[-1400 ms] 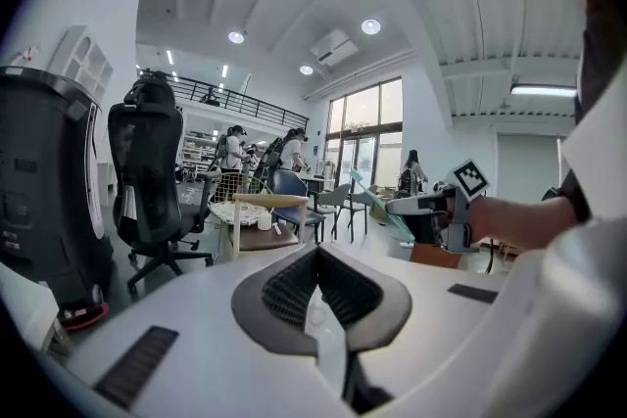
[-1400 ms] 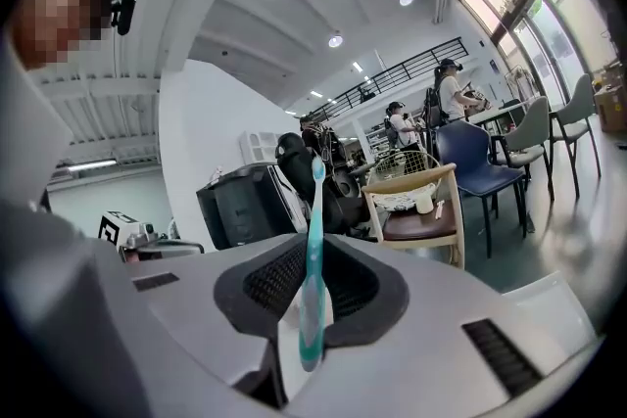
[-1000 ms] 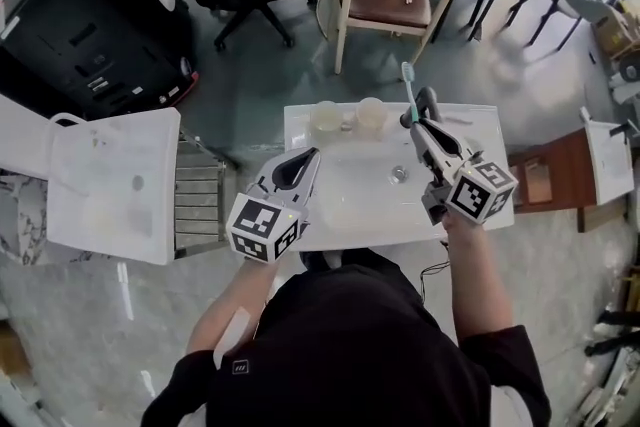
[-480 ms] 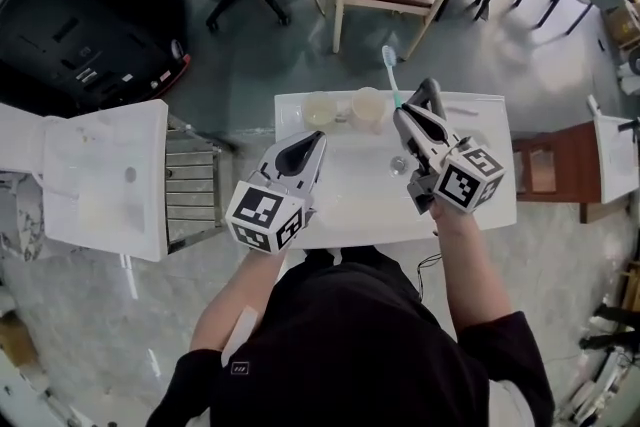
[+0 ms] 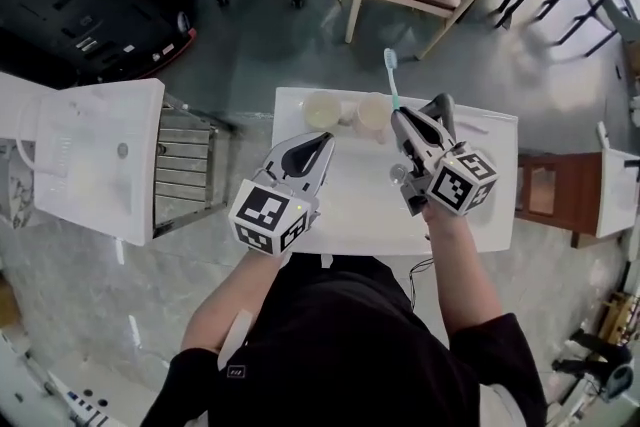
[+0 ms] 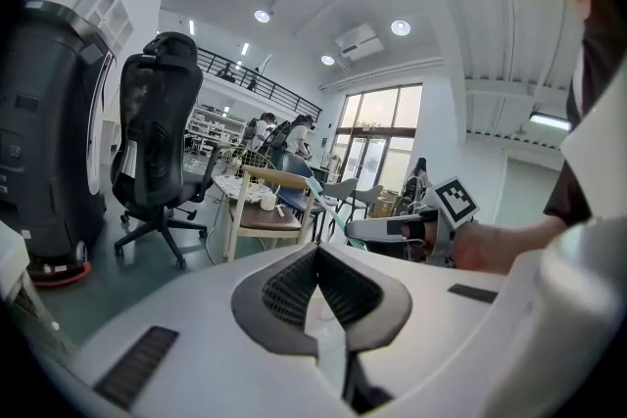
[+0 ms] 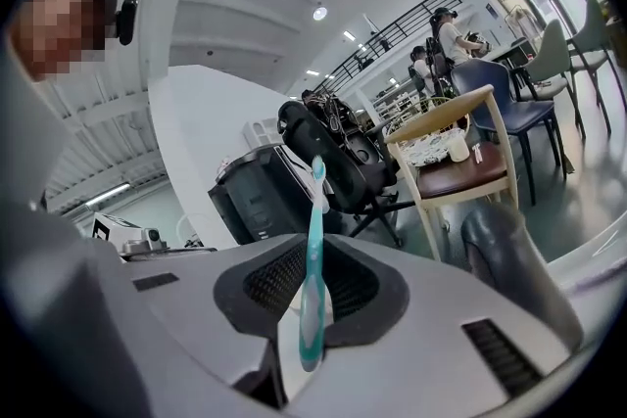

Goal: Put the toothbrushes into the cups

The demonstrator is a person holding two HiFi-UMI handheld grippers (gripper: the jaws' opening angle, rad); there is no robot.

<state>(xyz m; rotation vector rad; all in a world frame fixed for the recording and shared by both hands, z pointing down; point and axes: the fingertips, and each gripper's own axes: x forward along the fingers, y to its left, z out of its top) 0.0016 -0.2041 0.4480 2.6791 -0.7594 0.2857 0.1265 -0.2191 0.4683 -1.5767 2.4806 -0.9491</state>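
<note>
While our left gripper point(image 5: 324, 141) keeps its ribbed dark pads pressed together on nothing, our right gripper point(image 5: 404, 116) pinches a slim teal plastic toothbrush point(image 5: 392, 79) upright, bristles up. Beyond, two round pale cups point(image 5: 321, 110) stand side by side near the flat white table's point(image 5: 485, 215) far edge.

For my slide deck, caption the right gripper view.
Right gripper shut on an upright teal toothbrush, wooden chair in the background.
</note>
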